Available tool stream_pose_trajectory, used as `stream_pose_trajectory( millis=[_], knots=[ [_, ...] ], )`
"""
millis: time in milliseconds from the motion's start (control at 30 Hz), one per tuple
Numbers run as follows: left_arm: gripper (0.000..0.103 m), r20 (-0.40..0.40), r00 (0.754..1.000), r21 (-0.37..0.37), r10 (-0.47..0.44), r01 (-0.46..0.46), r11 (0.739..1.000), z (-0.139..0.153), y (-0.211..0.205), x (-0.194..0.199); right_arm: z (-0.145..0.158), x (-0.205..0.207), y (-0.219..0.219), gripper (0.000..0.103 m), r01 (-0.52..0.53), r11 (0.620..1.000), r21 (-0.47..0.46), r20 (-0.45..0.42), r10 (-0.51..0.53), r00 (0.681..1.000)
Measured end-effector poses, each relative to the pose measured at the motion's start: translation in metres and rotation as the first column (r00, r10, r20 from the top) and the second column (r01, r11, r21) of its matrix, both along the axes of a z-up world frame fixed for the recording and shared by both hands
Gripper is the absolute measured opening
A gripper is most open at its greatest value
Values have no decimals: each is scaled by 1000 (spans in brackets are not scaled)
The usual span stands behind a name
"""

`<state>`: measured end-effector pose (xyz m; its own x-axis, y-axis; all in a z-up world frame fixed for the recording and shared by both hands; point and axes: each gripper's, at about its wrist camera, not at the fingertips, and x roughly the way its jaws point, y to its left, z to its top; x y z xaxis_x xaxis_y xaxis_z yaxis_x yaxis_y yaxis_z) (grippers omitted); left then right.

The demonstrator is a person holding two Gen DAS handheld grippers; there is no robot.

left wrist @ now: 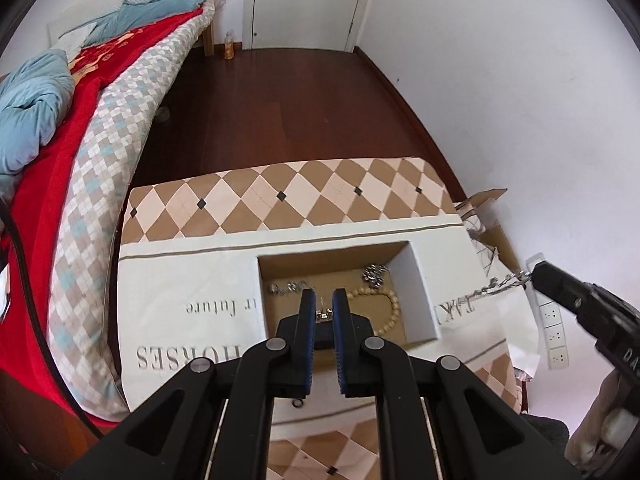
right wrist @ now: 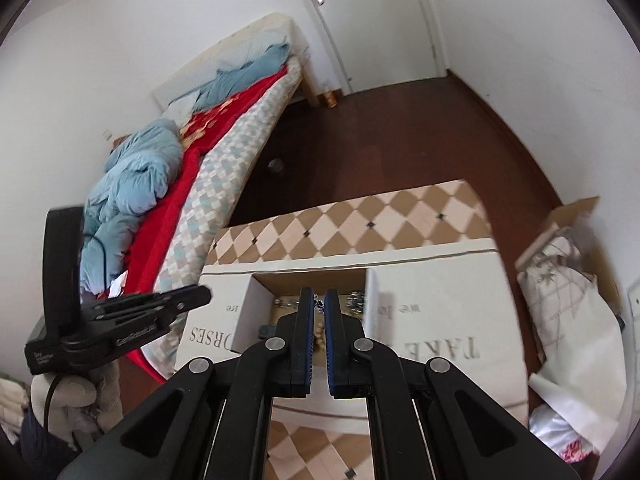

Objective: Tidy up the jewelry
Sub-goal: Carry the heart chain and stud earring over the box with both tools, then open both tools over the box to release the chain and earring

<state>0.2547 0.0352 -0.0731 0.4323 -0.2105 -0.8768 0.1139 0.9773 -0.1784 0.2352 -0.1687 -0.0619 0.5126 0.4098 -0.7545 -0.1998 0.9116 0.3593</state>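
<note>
An open cardboard box (left wrist: 418, 276) sits on a table with a white printed cloth (left wrist: 192, 288). Inside lie a beige bead bracelet (left wrist: 394, 306), a silver flower piece (left wrist: 375, 273) and small silver pieces (left wrist: 290, 288). My left gripper (left wrist: 324, 306) hovers over the box, jaws narrowly apart on a small metal piece (left wrist: 325, 315). My right gripper (left wrist: 530, 276) holds a silver chain (left wrist: 498, 283) hanging at the right of the box. In the right wrist view the right gripper (right wrist: 319, 300) is nearly shut with the chain (right wrist: 319, 303) between its tips, above the box (right wrist: 256, 300).
A bed (left wrist: 100, 128) with red and blue bedding stands left of the table. A cardboard carton with white bags (right wrist: 568, 280) stands to the right by the wall. A power strip (left wrist: 554, 320) hangs on the wall. Dark wood floor (left wrist: 300, 112) leads to a door.
</note>
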Motion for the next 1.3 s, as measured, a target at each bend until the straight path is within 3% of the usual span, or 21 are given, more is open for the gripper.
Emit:
stream_pose_trajectory(
  millis=[400,533,567,667,700,800,833,900,967,1000,1067,1133,1300],
  knots=[
    [9,-202,979,2,-17,18,1000,-55,8,36,-58,34,34,5,-77,997,-8,-142,75,987],
    [11,-227,974,1,5,-5,1000,-60,12,37,-73,36,41,7,-92,996,-17,-200,87,976],
    [18,-225,974,4,12,-12,1000,-59,13,37,-75,37,41,7,-88,996,-25,-209,81,974],
    [68,-203,978,29,45,-40,999,-54,20,35,-81,39,39,10,-70,996,-50,-239,56,969],
    [76,-190,980,30,54,-49,998,-51,23,34,-82,39,38,19,-69,996,-56,-242,54,969],
    [78,-158,983,65,92,-83,994,-44,32,29,-81,37,37,63,-65,992,-109,-237,38,971],
    [81,-150,983,74,103,-93,993,-43,35,28,-80,36,37,69,-62,990,-128,-230,31,973],
    [100,-126,983,115,133,-119,986,-41,39,22,-79,35,37,70,-53,984,-168,-228,14,974],
    [102,-92,983,158,158,-142,977,-39,42,15,-82,32,39,88,-46,966,-255,-225,-13,974],
    [102,-77,983,183,167,-151,972,-39,43,10,-83,30,41,103,-41,954,-296,-219,-25,975],
    [103,-51,983,211,177,-163,964,-39,43,0,-89,24,44,103,-37,926,-375,-218,-50,975],
    [103,-21,983,247,184,-174,953,-39,42,-10,-93,20,45,103,-34,922,-387,-224,-59,973],
    [103,31,979,260,204,-205,944,-31,43,-38,-96,3,48,103,-23,920,-391,-221,-69,973]
  ],
)
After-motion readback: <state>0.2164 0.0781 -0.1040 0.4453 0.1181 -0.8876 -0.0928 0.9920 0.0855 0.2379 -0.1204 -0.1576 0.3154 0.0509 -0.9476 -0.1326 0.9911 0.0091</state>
